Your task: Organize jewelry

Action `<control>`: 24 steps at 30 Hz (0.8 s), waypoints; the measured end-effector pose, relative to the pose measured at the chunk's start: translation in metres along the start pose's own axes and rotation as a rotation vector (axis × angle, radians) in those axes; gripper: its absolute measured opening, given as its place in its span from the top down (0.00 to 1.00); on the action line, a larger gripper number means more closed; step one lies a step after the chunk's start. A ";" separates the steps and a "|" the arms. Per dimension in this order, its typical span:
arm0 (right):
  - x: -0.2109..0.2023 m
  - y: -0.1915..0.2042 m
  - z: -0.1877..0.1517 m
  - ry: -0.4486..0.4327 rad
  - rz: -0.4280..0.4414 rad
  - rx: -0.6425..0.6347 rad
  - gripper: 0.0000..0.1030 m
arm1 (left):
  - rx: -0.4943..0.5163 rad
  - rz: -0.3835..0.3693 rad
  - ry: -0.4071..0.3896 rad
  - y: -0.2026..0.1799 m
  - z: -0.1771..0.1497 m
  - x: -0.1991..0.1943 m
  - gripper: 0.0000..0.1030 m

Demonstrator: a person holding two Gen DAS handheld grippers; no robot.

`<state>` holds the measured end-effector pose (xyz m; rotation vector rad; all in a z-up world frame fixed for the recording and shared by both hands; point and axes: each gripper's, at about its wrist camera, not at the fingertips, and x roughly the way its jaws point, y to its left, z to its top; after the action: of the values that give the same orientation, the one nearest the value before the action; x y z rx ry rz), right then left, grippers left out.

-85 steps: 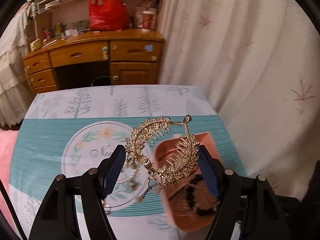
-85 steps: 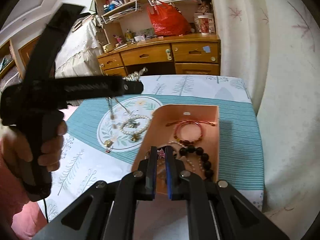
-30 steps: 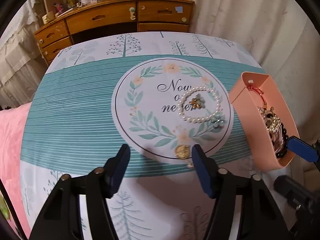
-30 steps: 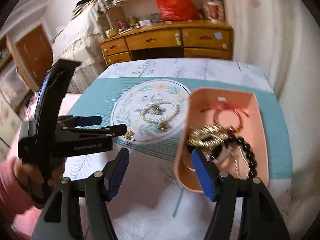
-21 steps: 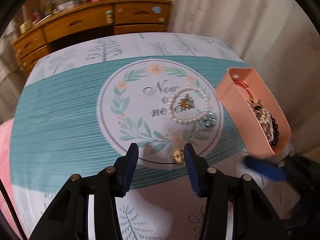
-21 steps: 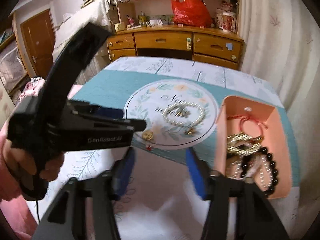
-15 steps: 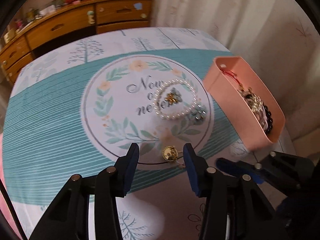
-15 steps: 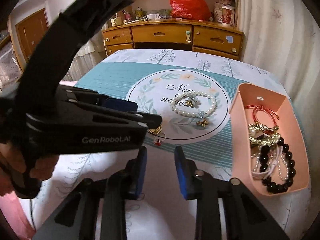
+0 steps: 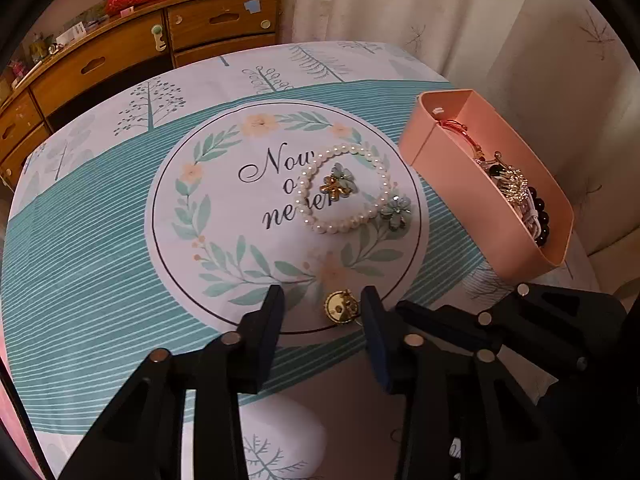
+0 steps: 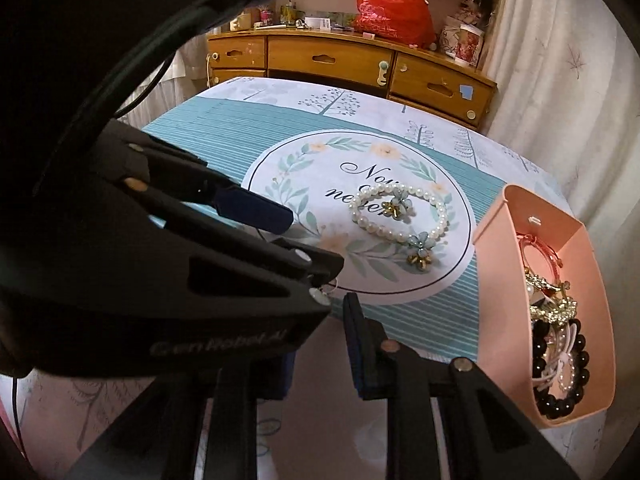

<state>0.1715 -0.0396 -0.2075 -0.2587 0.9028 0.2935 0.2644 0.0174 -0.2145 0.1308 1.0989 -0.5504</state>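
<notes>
1. Bracelets and a gold comb [image 9: 514, 188] already lay in the pink tray [image 9: 452, 168].
2. Left gripper [image 9: 320, 304] was closing around a gold earring [image 9: 340, 307], pads not yet pressing.
3. Right gripper [image 10: 324, 320] was closing on nothing.
4. Pearl bracelet [image 9: 344, 188] and flower earrings [image 9: 396, 211] remained on the cloth.

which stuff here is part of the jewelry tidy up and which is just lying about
Part of the job: pearl bracelet, gold earring, two flower pieces, pink tray, left claw.

Just lying about: red bag, wooden dresser, curtain.

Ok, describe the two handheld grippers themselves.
Both are matte black plastic: the left gripper and right gripper have angular fingers with silver rivets and dark blue pads. The left carries grey "GenRobot.AI" lettering and a thin black cable.
</notes>
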 end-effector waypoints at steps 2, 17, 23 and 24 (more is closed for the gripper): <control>0.001 0.000 0.001 -0.008 0.007 0.003 0.86 | 0.001 0.000 0.001 0.001 -0.001 0.000 0.68; -0.009 -0.012 -0.010 0.013 0.016 0.038 0.92 | 0.105 0.103 -0.023 -0.018 -0.007 0.001 0.69; -0.023 -0.023 -0.026 0.040 0.030 0.060 0.92 | 0.125 0.112 -0.037 -0.025 -0.008 0.000 0.81; -0.024 -0.026 -0.028 0.045 0.037 0.069 0.92 | 0.130 0.116 -0.038 -0.027 -0.009 0.000 0.83</control>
<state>0.1459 -0.0770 -0.2023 -0.1858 0.9606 0.2908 0.2443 -0.0029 -0.2143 0.2940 1.0122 -0.5179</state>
